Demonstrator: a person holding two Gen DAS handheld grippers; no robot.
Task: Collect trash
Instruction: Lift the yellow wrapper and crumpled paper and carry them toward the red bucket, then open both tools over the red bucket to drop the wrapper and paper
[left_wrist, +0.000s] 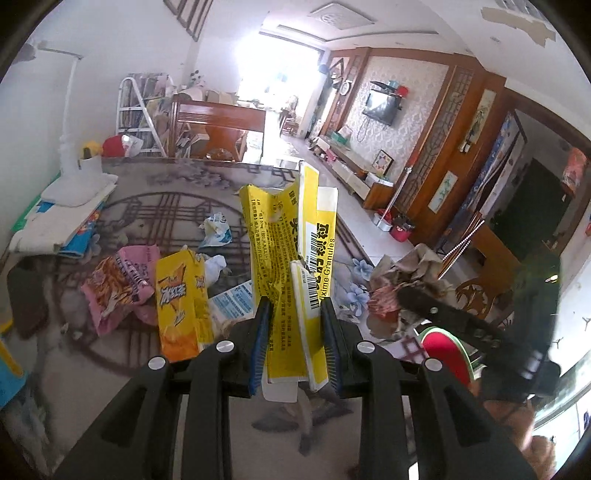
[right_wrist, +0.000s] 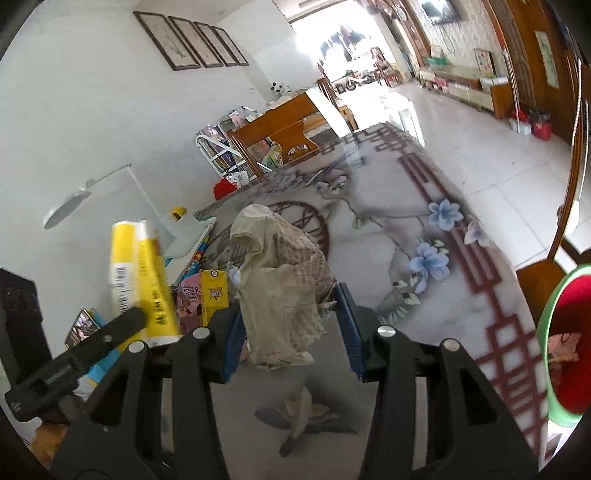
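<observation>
Left claw (left_wrist: 295, 306) clamps yellow carton (left_wrist: 291, 240); right claw (right_wrist: 288, 317) apparently grips crumpled paper (right_wrist: 280, 280).

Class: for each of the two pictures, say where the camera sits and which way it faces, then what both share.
Left wrist: on the left gripper, facing along its fingers over the table; it clamps a torn yellow box; right gripper at right.
Right wrist: on the right gripper, facing across the table; it clamps crumpled paper; left gripper at left.
Shared: table, box, paper, red bin.
</observation>
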